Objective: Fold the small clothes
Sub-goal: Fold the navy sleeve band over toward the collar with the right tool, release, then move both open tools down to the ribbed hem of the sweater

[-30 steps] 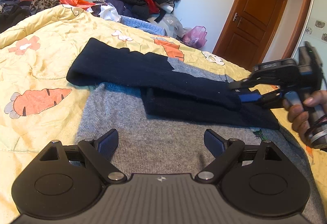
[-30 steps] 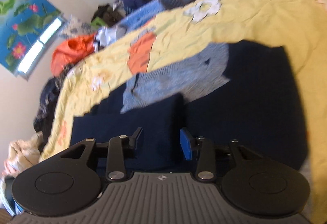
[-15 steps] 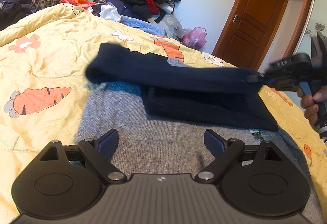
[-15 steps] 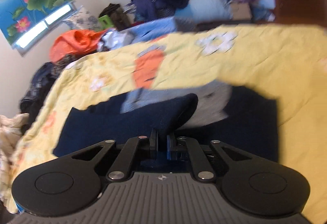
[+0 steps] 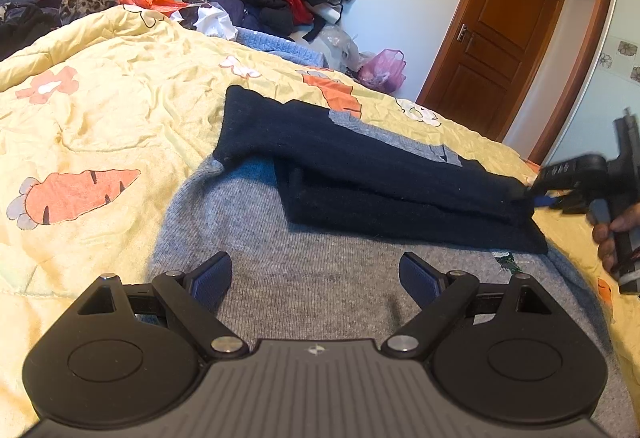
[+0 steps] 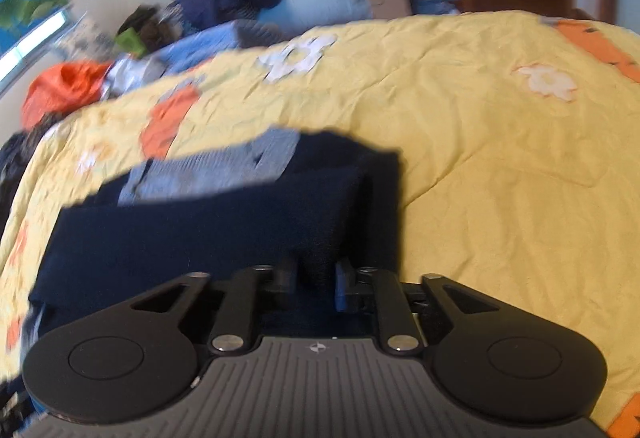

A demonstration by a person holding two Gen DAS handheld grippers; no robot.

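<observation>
Navy sleeve [image 5: 360, 154] now dragged across the grey sweater [image 5: 320, 278] to its right edge, on the yellow quilt [image 5: 100, 110], right gripper [image 6: 316, 278] opening with sleeve cuff between its fingers, left gripper [image 5: 316, 274] hovering wide apart, holding nothing.

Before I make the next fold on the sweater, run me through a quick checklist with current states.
1. Navy sleeve laid across the sweater body: ok, it spans to the right edge.
2. Right gripper clear of the sleeve: not ok, its jaws are opening with the sleeve end between them.
3. Left gripper free: ok, open, nothing between its jaws.
4. Sweater entirely on the yellow quilt: cannot tell, the near hem is hidden.
5. Sleeve flat: not ok, a raised fold shows along its near edge.
</observation>
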